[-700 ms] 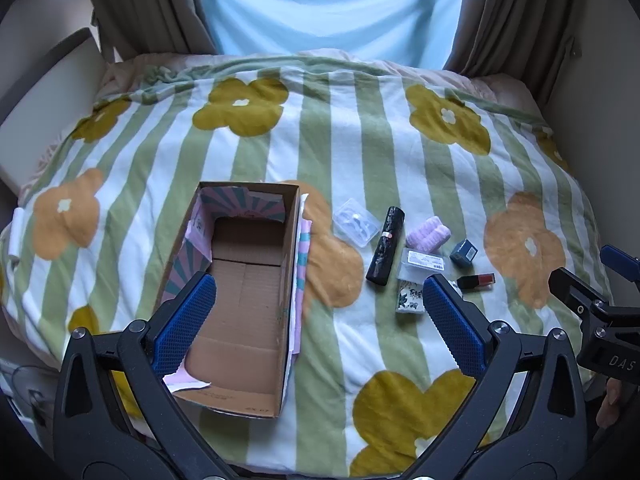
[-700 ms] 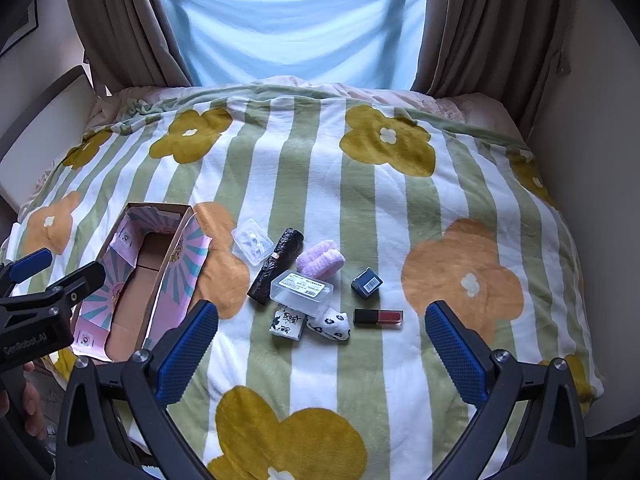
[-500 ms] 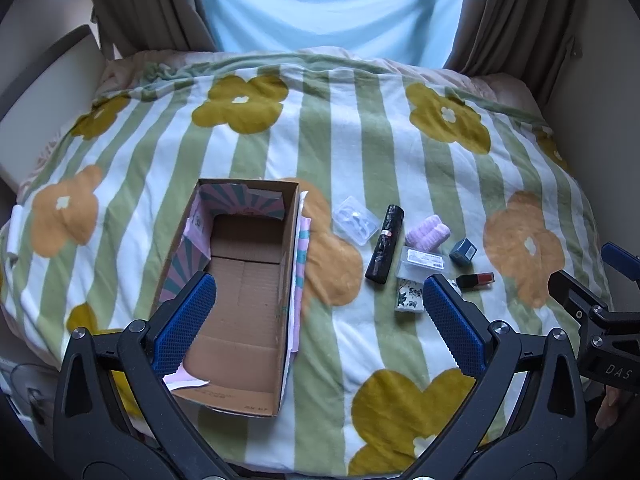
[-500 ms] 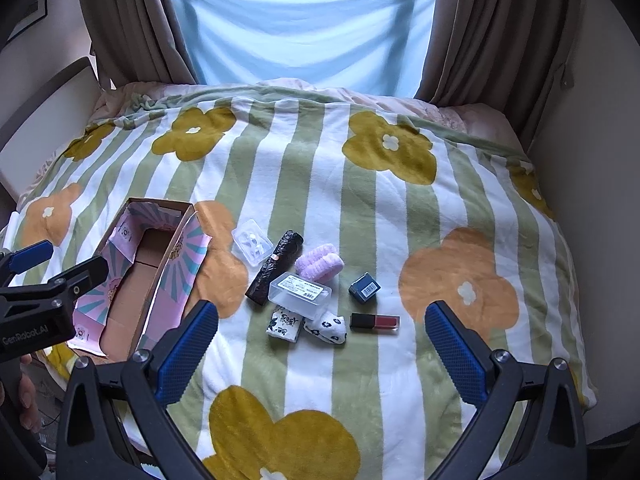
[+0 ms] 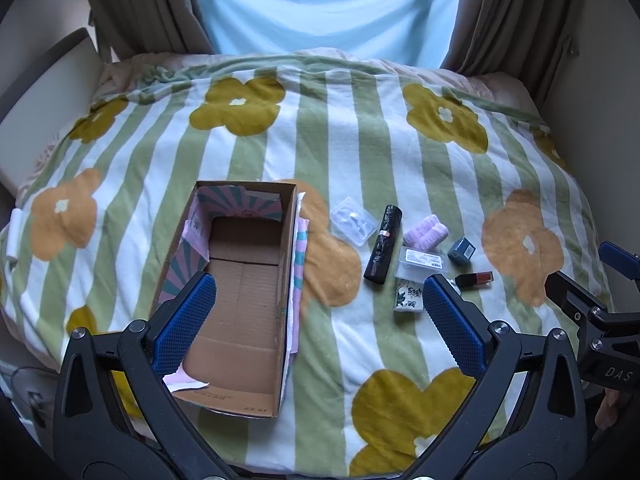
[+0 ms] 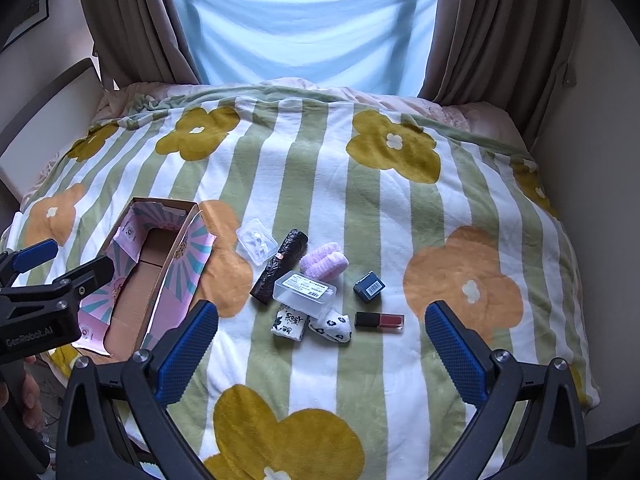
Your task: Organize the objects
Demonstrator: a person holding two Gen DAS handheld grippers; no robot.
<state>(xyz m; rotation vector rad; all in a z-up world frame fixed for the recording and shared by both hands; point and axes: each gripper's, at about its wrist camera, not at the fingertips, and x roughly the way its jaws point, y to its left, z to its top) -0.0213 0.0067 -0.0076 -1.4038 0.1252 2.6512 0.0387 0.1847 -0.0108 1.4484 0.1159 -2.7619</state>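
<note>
Both hand-held grippers spread wide, empty: left (image 5: 318, 320), right (image 6: 320, 344). Patterned pouch (image 5: 408, 298) partly behind left pad.

Empty cardboard box (image 5: 240, 280) left, small items (image 5: 404, 256) right, on blanket (image 5: 320, 140).

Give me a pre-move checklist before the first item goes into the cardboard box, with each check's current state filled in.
1. Cardboard box open-topped, nothing visible inside: ok.
2. Right gripper open, nothing between its fingers: ok.
3. Left gripper open, holding nothing: ok.
4. Lipstick lies apart from the pile, free to grasp: ok.
5. Clear lidded case rests on the patterned pouches; lifting those first would shift it: not ok.
6. Clear case's lid latched: cannot tell.
</note>
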